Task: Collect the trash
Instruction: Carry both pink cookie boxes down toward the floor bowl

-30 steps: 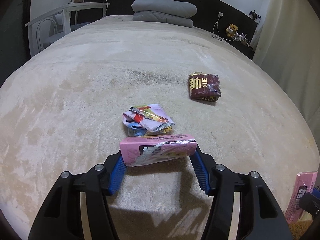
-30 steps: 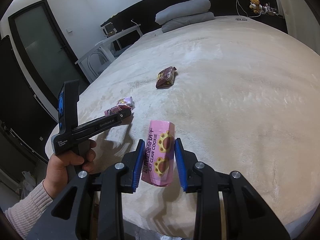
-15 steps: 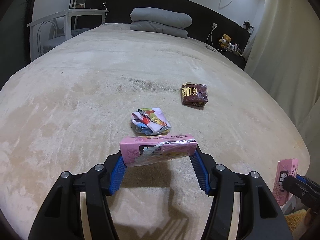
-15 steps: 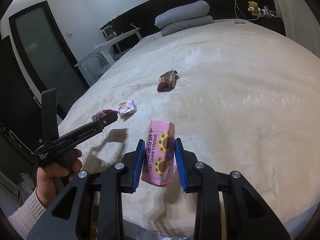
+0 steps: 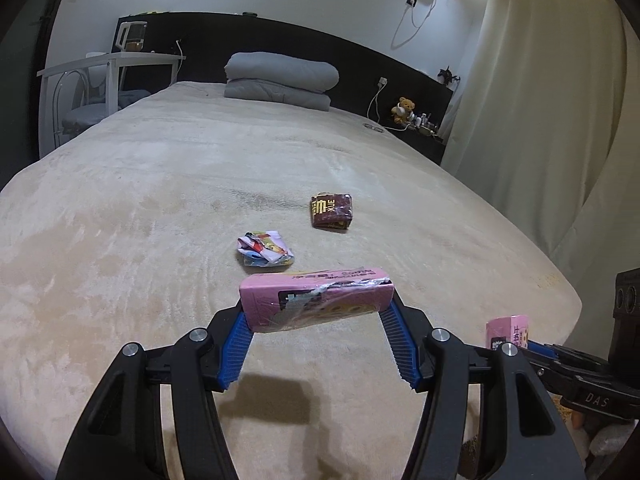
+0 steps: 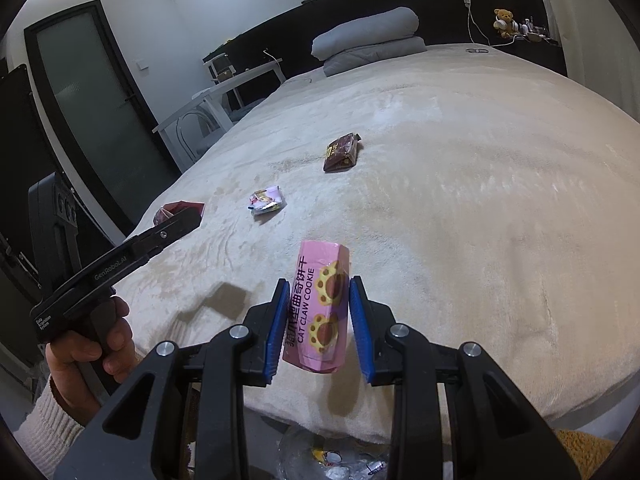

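My left gripper (image 5: 316,322) is shut on a torn pink cookie box (image 5: 314,299), held crosswise above the near edge of the bed. My right gripper (image 6: 319,312) is shut on a second pink "Cat Claw Cookie" box (image 6: 319,306), held lengthwise. In the left wrist view that second pink box (image 5: 508,332) shows at the lower right. On the cream blanket lie a crumpled colourful wrapper (image 5: 264,250) (image 6: 267,201) and, farther back, a dark brown snack packet (image 5: 332,211) (image 6: 341,152). The left gripper (image 6: 182,220) appears at the left of the right wrist view, held by a hand (image 6: 90,344).
The bed (image 5: 160,184) fills both views, with folded grey bedding (image 5: 280,80) at the headboard. A white desk and chair (image 5: 92,88) stand at the left, curtains (image 5: 540,120) at the right. Below the bed's near edge a clear bag with wrappers (image 6: 336,456) shows.
My left gripper has risen and pulled back from the bed with its pink box; the wrapper and brown packet look farther away. The right gripper has shifted slightly, still holding its box.
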{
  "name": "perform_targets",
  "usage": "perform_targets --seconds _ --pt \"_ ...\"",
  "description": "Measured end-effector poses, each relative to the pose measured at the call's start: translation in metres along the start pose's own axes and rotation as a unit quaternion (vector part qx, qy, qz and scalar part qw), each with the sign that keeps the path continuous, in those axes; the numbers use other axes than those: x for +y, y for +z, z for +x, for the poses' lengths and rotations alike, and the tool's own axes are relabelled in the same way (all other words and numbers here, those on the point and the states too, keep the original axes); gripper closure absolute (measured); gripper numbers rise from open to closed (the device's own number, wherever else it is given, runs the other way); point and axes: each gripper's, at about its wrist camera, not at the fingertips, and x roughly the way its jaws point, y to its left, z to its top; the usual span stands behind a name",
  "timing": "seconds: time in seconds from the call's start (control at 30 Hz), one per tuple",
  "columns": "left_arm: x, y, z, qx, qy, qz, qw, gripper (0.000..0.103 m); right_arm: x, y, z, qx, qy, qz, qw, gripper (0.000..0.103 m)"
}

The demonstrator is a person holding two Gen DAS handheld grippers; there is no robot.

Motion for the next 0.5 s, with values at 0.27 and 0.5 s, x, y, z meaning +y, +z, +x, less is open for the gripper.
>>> perform_targets --seconds 0.27,0.5 --pt "-0.006 -0.021 -0.049 -0.028 -0.030 0.005 0.9991 0.044 0.017 -0.028 -0.028 -0.024 0.005 -0.018 1.000 0.071" --pt "-0.012 -0.039 -0.078 -0.028 -0.051 0.009 0.9983 0.045 0.029 -0.051 -0.051 -0.037 0.011 -0.030 0.999 0.071"
